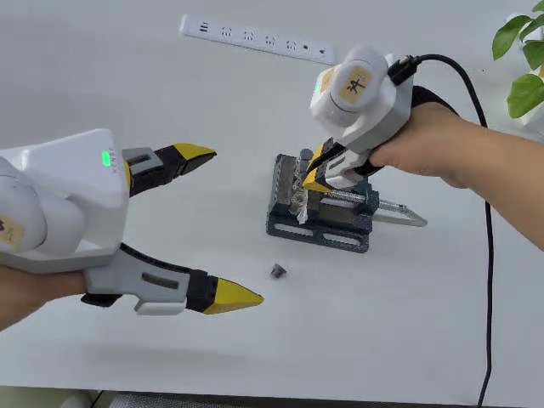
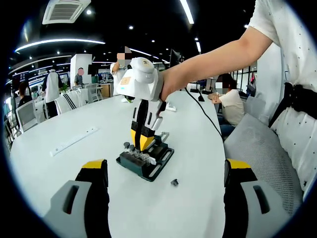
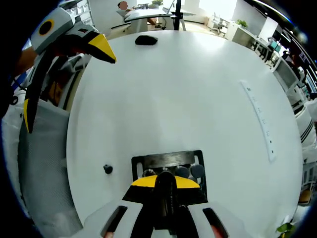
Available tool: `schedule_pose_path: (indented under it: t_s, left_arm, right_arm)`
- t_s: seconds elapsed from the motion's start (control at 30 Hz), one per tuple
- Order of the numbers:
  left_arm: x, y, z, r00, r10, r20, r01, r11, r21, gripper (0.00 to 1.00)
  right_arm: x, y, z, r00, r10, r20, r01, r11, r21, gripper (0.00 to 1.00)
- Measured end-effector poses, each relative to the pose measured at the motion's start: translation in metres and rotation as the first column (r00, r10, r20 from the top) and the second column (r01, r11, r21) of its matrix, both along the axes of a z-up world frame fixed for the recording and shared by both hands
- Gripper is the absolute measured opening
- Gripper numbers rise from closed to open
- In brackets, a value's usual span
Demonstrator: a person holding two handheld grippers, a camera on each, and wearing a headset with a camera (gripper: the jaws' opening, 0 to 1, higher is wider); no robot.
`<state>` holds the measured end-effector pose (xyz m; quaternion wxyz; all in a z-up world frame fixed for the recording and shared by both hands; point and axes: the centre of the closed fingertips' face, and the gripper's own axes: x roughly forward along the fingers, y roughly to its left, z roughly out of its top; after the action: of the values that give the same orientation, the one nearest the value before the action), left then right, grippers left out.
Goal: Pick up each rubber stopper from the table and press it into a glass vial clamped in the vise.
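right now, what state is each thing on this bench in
vise: closed on the glass vials
glass vials: upright, clamped
right hand-held gripper: shut on a dark piece, likely a stopper, tips at the vials
left hand-held gripper: open, above the table
loose rubber stopper: lying on the table, untouched

A wide white table [image 1: 357,340] with a rounded edge spans the head view. A white power strip [image 1: 255,37] lies at its upper middle, and green plant [image 1: 523,59] leaves show at the upper right. In the left gripper view, a dark ceiling carries long light strips [image 2: 187,10] and a square vent [image 2: 64,10] at the upper left. Below them, at left, stand white chairs [image 2: 69,101], with people [image 2: 52,91] standing among the desks.
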<state>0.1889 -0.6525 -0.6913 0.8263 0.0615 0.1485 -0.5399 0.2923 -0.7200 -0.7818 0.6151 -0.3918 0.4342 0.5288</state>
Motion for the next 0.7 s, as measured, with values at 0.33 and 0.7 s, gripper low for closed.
schedule_pose_path:
  t_s: [0.33, 0.7]
  left_arm:
    - [-0.0003, -0.0014, -0.0008, 1.000, -0.003, -0.003, 0.003, 1.000, 0.000, 0.97]
    - [-0.0010, -0.0005, -0.0004, 1.000, 0.000, -0.006, 0.000, 1.000, -0.007, 0.96]
  right_arm:
    - [0.0007, 0.0018, -0.0003, 1.000, 0.009, -0.003, -0.009, 1.000, -0.003, 0.06]
    - [-0.0001, 0.0009, -0.0011, 1.000, 0.023, 0.003, -0.023, 0.999, -0.022, 0.06]
